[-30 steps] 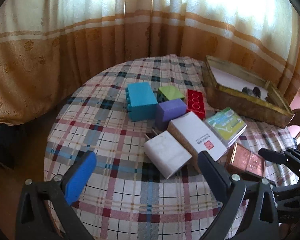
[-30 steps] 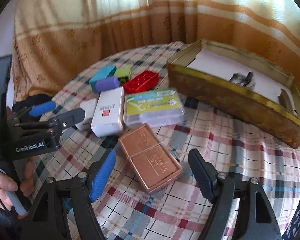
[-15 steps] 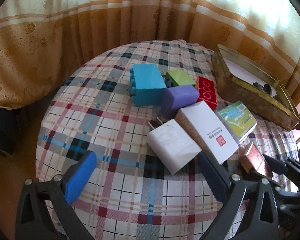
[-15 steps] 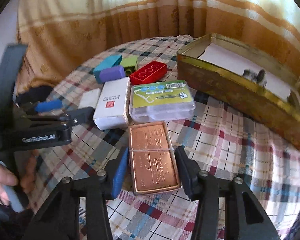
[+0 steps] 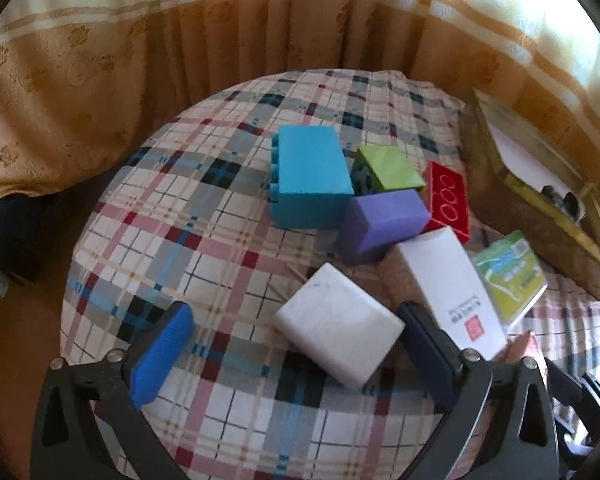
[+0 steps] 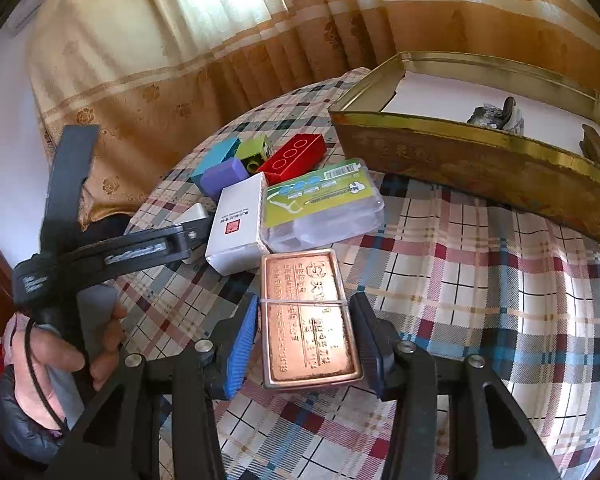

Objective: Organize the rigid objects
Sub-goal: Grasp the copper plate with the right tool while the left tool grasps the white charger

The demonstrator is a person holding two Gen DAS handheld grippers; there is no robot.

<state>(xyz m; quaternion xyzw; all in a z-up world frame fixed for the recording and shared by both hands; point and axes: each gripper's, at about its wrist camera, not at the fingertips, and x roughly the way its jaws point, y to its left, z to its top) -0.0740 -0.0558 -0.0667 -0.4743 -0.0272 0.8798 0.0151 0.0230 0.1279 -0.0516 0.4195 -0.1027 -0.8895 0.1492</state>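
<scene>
Copper tin [image 6: 310, 320], banded with a thin elastic, lies flat on the plaid cloth [image 6: 480, 280] just before the white box [image 6: 238, 226] and floss case [image 6: 324, 208]. Right gripper [image 6: 306, 340] clamps its long sides, both pads seemingly pressing it. Left gripper [image 5: 296, 344] is spread wide and holds nothing, the white charger [image 5: 338, 330] between its fingers. Gold tray [image 6: 480, 160] sits behind.

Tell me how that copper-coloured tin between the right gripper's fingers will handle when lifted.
The copper tin looks like rigid embossed metal, so it should stay stiff. Its smooth, shiny sides may slip against the right gripper, whose pads sit at its long edges. Flat and low, it is unlikely to roll or tip. The thin band around it probably keeps the lid shut.
</scene>
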